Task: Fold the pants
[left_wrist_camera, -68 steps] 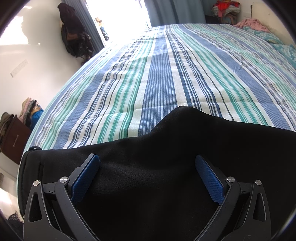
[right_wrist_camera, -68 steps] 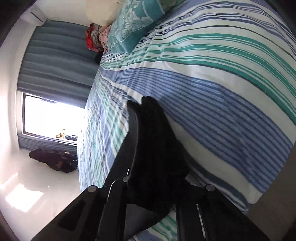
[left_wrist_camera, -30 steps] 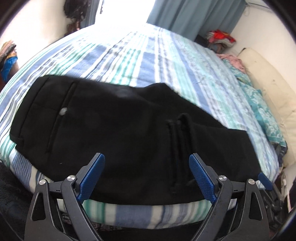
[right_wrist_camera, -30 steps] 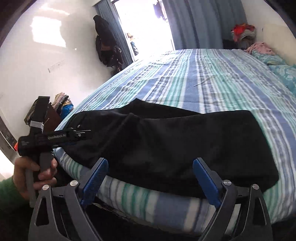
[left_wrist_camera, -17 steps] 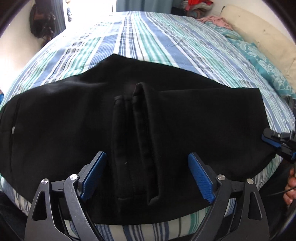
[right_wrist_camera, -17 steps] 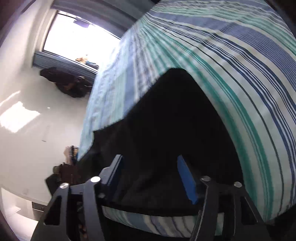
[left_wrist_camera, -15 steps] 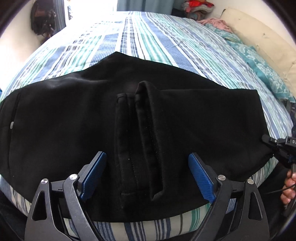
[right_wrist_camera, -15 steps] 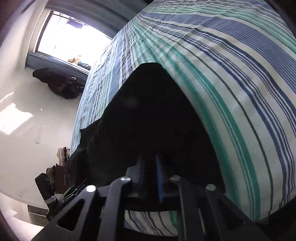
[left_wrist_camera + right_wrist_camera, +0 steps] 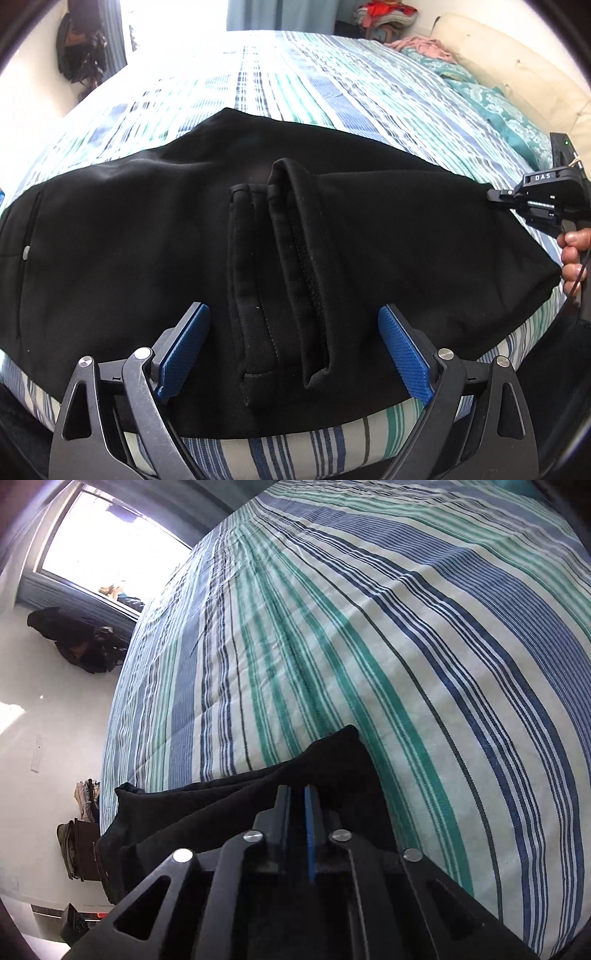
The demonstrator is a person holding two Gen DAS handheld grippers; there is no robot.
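Black pants (image 9: 155,236) lie folded across the near edge of the striped bed (image 9: 295,92), leg hems (image 9: 280,258) lying on top in the middle. My left gripper (image 9: 293,343) is open and empty, hovering just above the hems. My right gripper (image 9: 297,805) is shut on the pants' right edge (image 9: 332,760); it also shows in the left wrist view (image 9: 496,195), pinching that edge at the far right.
Teal pillows (image 9: 509,114) and a cream headboard (image 9: 517,62) lie at the right. Clothes pile (image 9: 384,18) at the far end. Dark garments hang by the window (image 9: 77,638). Bags stand on the floor (image 9: 79,845) to the left.
My right gripper closed on the pants' right edge and has drawn it up and outward. My left gripper stayed open over the hems, the view barely shifting.
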